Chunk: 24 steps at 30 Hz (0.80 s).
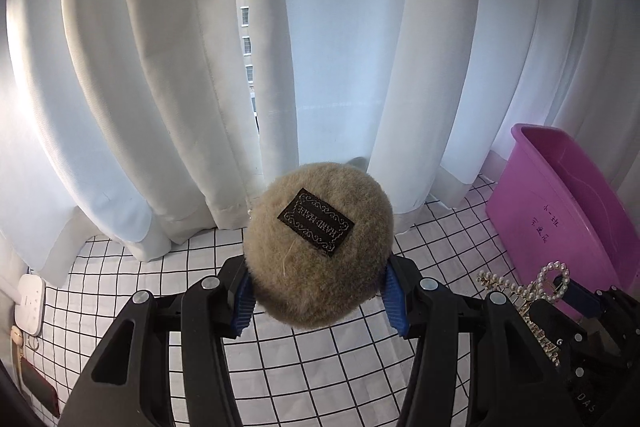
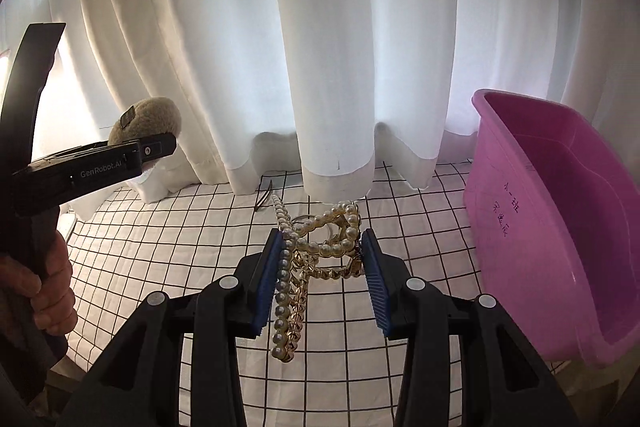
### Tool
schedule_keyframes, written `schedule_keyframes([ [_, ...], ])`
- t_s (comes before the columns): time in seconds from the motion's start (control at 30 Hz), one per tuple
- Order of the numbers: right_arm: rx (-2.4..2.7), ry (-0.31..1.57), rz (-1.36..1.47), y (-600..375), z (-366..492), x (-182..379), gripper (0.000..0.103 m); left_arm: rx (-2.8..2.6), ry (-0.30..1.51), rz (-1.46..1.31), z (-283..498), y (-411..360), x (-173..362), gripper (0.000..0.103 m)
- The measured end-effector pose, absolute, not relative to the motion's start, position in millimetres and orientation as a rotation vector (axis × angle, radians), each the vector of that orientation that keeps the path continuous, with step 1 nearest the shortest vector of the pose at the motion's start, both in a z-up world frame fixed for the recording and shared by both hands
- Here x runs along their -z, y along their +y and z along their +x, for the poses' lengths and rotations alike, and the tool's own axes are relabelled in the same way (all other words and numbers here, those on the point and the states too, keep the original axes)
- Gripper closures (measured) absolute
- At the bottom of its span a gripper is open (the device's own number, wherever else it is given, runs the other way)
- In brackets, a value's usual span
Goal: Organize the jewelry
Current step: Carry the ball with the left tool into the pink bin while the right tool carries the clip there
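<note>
Pearl hair clip crosswise between right tongs, strand hanging down.

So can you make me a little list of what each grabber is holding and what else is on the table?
left gripper: shut on the fluffy tan pom-pom, held up off the table
pom-pom label: black tag reading HAND MADE
right gripper: shut on the pearl and gold hair clips, one end dangling
pink tub: on the right, looks empty, handwriting on its side
table cover: white checked cloth
behind: white curtains
</note>
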State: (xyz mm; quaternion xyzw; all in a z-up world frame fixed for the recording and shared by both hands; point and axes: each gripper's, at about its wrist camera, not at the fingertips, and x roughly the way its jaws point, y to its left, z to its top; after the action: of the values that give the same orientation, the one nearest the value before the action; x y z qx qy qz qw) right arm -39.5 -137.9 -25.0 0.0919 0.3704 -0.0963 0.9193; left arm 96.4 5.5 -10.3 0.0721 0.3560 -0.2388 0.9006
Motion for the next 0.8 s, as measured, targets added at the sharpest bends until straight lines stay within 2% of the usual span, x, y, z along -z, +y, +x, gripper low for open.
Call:
schedule_keyframes([
  [0.4, 0.319, 0.616, 0.188, -241, -89, -36, 0.064, 0.618, 0.589, 0.181, 54, -111, -51, 0.053],
  [0.8, 0.449, 0.595, 0.238, -350, -142, -38, 0.064, 0.783, 0.589, 0.233, 5, -248, -52, 0.053],
])
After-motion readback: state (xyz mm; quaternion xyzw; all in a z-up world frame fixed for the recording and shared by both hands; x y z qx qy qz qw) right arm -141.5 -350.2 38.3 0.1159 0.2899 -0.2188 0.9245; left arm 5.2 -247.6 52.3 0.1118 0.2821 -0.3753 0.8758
